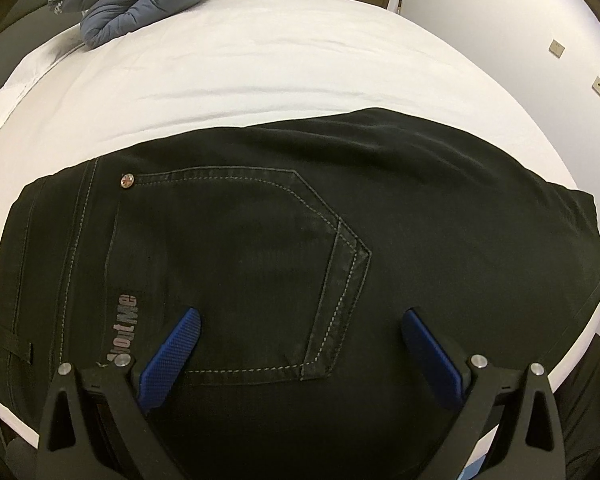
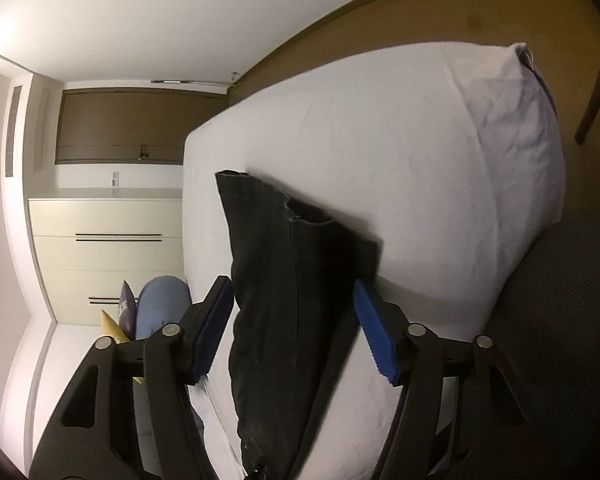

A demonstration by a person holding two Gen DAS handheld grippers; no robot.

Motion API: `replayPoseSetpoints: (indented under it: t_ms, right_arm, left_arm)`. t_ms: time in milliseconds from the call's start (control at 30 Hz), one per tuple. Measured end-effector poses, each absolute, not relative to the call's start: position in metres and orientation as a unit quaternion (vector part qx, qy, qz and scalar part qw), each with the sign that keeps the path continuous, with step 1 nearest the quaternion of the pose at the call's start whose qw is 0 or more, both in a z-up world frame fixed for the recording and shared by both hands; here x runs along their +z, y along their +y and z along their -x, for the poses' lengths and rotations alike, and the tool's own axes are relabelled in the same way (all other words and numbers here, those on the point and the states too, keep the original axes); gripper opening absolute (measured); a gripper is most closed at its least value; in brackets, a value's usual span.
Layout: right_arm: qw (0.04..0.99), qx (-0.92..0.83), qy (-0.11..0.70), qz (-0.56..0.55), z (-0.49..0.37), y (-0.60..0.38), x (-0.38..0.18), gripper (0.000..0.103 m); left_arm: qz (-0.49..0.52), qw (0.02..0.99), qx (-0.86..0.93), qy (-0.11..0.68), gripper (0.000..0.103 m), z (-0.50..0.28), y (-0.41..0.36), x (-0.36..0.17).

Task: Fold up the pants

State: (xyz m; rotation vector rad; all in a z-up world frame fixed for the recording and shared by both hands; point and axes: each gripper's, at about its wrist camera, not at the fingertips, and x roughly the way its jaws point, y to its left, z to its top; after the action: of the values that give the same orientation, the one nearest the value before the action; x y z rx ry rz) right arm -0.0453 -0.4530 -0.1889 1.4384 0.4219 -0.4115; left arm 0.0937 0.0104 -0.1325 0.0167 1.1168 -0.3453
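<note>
The black pants [image 1: 300, 240] are laid flat on the white bed [image 1: 260, 60], near its front edge. The left gripper [image 1: 300, 320] is held wide above the back pocket [image 1: 240, 272], gripping nothing. The right gripper [image 2: 294, 292] is spread around the leg hems [image 2: 296, 216], pads clear of the cloth, probably after release.

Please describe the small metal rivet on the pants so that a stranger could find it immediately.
Start at the bed with the white sheet, where black pants lie spread out. On them is a back pocket outlined in pale stitching. The rivet sits at that pocket's upper left corner, the only shiny, copper-toned round spot on the dark cloth.
</note>
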Motion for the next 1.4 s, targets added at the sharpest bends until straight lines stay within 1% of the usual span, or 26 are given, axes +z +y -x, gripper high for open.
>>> replayPoseSetpoints:
  t_ms: [67,133,200,233,267,300,333,367,700,800,967,1067,1167,1200,1233,1267,1300,1333,1400]
  right_arm:
    - [0.710,-0.175,0.200,-0.653,0.051,-0.452,-0.185,0.054]
    - [0.710,-0.166,0.212,-0.651,0.043,-0.448,-0.184,0.053]
    - [0.712,-0.165,0.221,-0.646,0.041,-0.446,-0.182,0.048]
    - [0.711,-0.161,0.226,-0.646,0.039,-0.445,-0.183,0.040]
    - [0.712,-0.160,0.237,-0.641,0.033,-0.443,-0.186,0.029]
    - [0.713,-0.161,0.244,-0.637,0.033,-0.444,-0.185,0.025]
    - [0.715,-0.163,0.250,-0.632,0.033,-0.445,-0.185,0.011]
    - [0.717,-0.170,0.258,-0.625,0.032,-0.445,-0.185,0.002]
    - [0.715,-0.193,0.269,-0.616,0.052,-0.447,-0.188,0.001]
    - [0.704,-0.189,0.261,-0.632,0.050,-0.450,-0.202,0.001]
    - [0.704,-0.176,0.238,-0.646,0.059,-0.457,-0.208,0.001]
    - [0.691,-0.172,0.230,-0.664,0.067,-0.461,-0.207,0.003]
    - [0.707,-0.209,0.243,-0.631,0.080,-0.463,-0.185,0.009]
    - [0.717,-0.231,0.249,-0.609,0.086,-0.464,-0.174,0.016]
    - [0.719,-0.239,0.248,-0.603,0.089,-0.464,-0.170,0.028]
    - [0.719,-0.243,0.242,-0.604,0.092,-0.464,-0.167,0.053]
    - [0.718,-0.247,0.233,-0.608,0.094,-0.465,-0.166,0.065]
    - [0.717,-0.251,0.226,-0.609,0.095,-0.464,-0.165,0.069]
    - [0.717,-0.238,0.218,-0.617,0.091,-0.463,-0.168,0.069]
  left_arm:
    - [-0.008,0.834,-0.163,0.528,0.103,-0.086,0.007,-0.133]
    - [-0.011,0.833,-0.163,0.528,0.103,-0.087,0.009,-0.136]
    - [-0.014,0.833,-0.163,0.528,0.103,-0.085,0.007,-0.137]
    - [-0.015,0.833,-0.163,0.528,0.103,-0.083,0.006,-0.137]
    - [-0.017,0.833,-0.163,0.528,0.103,-0.083,0.003,-0.137]
    - [-0.019,0.833,-0.163,0.529,0.103,-0.083,0.003,-0.137]
    - [-0.019,0.833,-0.163,0.529,0.103,-0.083,0.002,-0.137]
    - [-0.020,0.832,-0.163,0.529,0.103,-0.083,-0.001,-0.138]
    - [-0.024,0.831,-0.163,0.531,0.103,-0.081,-0.003,-0.139]
    - [-0.032,0.832,-0.162,0.530,0.103,-0.082,-0.006,-0.143]
    - [-0.026,0.834,-0.161,0.528,0.103,-0.083,-0.007,-0.145]
    - [-0.032,0.834,-0.163,0.526,0.103,-0.081,-0.009,-0.148]
    - [-0.028,0.834,-0.163,0.527,0.103,-0.081,-0.008,-0.149]
    - [-0.027,0.834,-0.163,0.526,0.103,-0.082,-0.003,-0.149]
    - [-0.028,0.834,-0.162,0.526,0.103,-0.081,-0.002,-0.149]
    - [-0.028,0.835,-0.161,0.526,0.103,-0.082,-0.002,-0.150]
    - [-0.028,0.835,-0.161,0.526,0.103,-0.081,-0.003,-0.150]
    - [-0.027,0.835,-0.160,0.526,0.103,-0.082,-0.003,-0.150]
    - [-0.023,0.834,-0.160,0.528,0.103,-0.083,-0.003,-0.150]
